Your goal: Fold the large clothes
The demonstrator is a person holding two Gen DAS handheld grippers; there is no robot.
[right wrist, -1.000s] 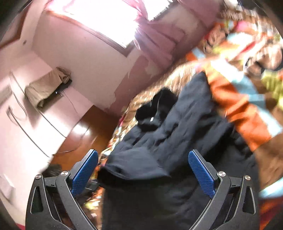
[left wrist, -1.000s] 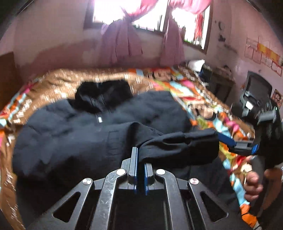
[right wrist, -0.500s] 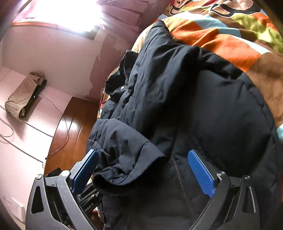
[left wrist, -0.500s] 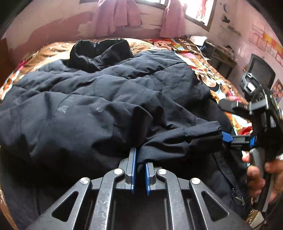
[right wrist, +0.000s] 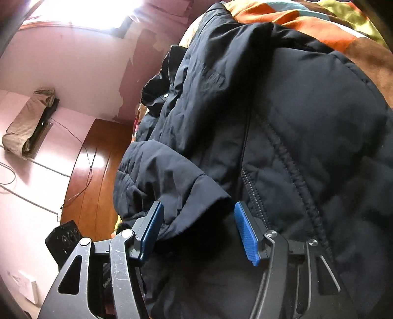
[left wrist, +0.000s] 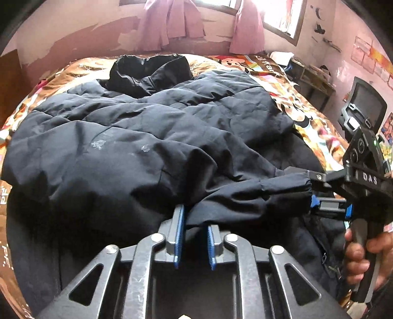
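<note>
A large black puffer jacket (left wrist: pixel 147 147) lies spread on the bed, hood at the far end. One sleeve (left wrist: pixel 258 196) is folded across its front. My left gripper (left wrist: pixel 194 220) is low over the near edge. Its jaws are opening, with a fold of sleeve fabric loose between the blue pads. At the right, a hand (left wrist: pixel 356 257) holds my right gripper (left wrist: pixel 313 189) at the sleeve's end. In the right wrist view the cuff (right wrist: pixel 176 181) sits between the jaws of the right gripper (right wrist: pixel 197 208), which are closing. The left pad touches it and the right pad's face is bare. The jacket's zipper (right wrist: pixel 253 186) runs beside the right pad.
A colourful patterned blanket (left wrist: pixel 307 115) covers the bed under the jacket. Pink curtains (left wrist: pixel 172 22) hang on the far wall. A cluttered desk (left wrist: pixel 314 81) and a dark chair (left wrist: pixel 366 103) stand right of the bed. Brown wooden furniture (right wrist: pixel 93 171) stands at the bed's left side.
Both grippers sank toward the jacket and the sleeve came down onto its front. The left jaws, clamped on the sleeve before, have parted a little. The right jaws narrowed from wide around the cuff.
</note>
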